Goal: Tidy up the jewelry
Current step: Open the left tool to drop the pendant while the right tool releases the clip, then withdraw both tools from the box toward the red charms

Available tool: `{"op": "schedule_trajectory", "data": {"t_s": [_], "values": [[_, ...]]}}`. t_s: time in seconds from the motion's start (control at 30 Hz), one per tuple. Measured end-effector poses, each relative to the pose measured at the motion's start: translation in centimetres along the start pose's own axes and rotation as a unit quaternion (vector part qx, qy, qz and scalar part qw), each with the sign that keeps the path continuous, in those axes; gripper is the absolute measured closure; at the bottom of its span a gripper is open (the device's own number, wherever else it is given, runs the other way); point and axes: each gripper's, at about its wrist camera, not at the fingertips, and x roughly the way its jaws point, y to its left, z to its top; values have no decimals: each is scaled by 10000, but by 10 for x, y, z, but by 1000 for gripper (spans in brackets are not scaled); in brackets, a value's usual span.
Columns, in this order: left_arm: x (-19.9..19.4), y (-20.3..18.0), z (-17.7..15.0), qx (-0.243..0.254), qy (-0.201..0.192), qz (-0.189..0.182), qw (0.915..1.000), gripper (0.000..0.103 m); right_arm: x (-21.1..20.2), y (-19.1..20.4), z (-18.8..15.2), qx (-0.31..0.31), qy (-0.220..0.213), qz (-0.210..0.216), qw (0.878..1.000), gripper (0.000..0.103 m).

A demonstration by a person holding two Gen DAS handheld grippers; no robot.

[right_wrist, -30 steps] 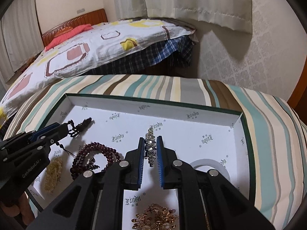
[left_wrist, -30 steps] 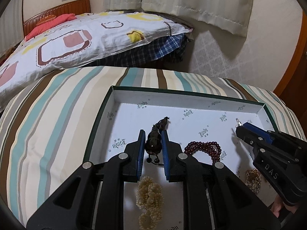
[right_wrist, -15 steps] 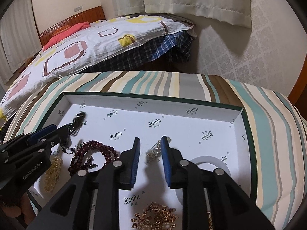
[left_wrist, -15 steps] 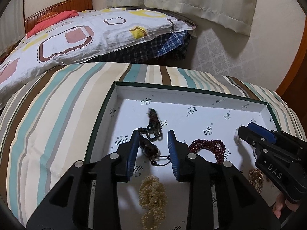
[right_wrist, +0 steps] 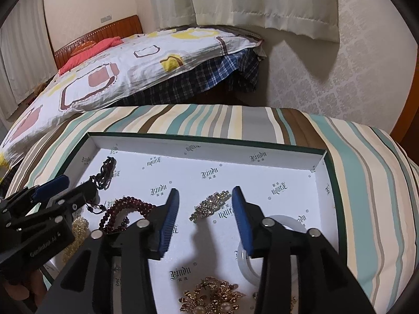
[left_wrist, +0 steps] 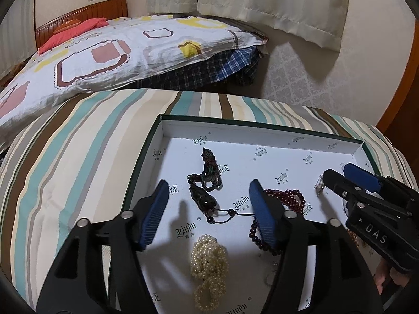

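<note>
A shallow white box (left_wrist: 262, 128) with a green rim lies on the striped bed cover. My left gripper (left_wrist: 209, 204) is open above a dark pendant on a cord (left_wrist: 203, 196), which lies on the box floor. A pearl strand (left_wrist: 208, 261) and dark red beads (left_wrist: 285, 196) lie close by. My right gripper (right_wrist: 205, 209) is open above a rhinestone clip (right_wrist: 210, 205) lying on the floor of the box (right_wrist: 209, 144). A gold brooch (right_wrist: 212, 298) and a white bangle (right_wrist: 272, 256) lie near it.
The box sits on a striped mattress (left_wrist: 78, 157). A second bed with a patterned quilt (left_wrist: 104, 57) stands behind, with curtains and a papered wall beyond. The other gripper shows at the right of the left wrist view (left_wrist: 366, 204).
Both grippers have opened and drawn back. The left one let go of the dark pendant, the right one let go of the rhinestone clip. Both pieces now lie in the box.
</note>
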Motion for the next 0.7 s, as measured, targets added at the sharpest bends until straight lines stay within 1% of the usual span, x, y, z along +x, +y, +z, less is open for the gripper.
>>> {"op": "schedule_trajectory", "data": {"t_s": [0.03, 0.1, 0.17, 0.2, 0.33, 0.47, 0.7], "values": [[-2, 0, 0, 1, -31, -12, 10000, 39, -1, 0, 0, -1, -42, -5, 10000, 54], [-7, -1, -1, 9, -87, -46, 10000, 34, -5, 1, -1, 7, -134, -21, 9999, 51], [-12, -2, -3, 23, -150, -16, 9999, 32, -8, 1, -2, 21, -196, -40, 9998, 45], [-15, -3, -4, 24, -185, -18, 9998, 30, -11, 1, -3, 22, -209, -29, 9998, 45], [-30, -1, -7, -43, -322, -26, 9995, 26, -24, 1, -8, 46, -320, -27, 9995, 44], [-53, 3, -13, -92, -514, -50, 9986, 25, -42, 2, -14, 71, -474, -14, 9988, 44], [-98, 6, -37, -45, -876, 69, 9961, 25, -81, 7, -39, 22, -677, 21, 9977, 44]]}}
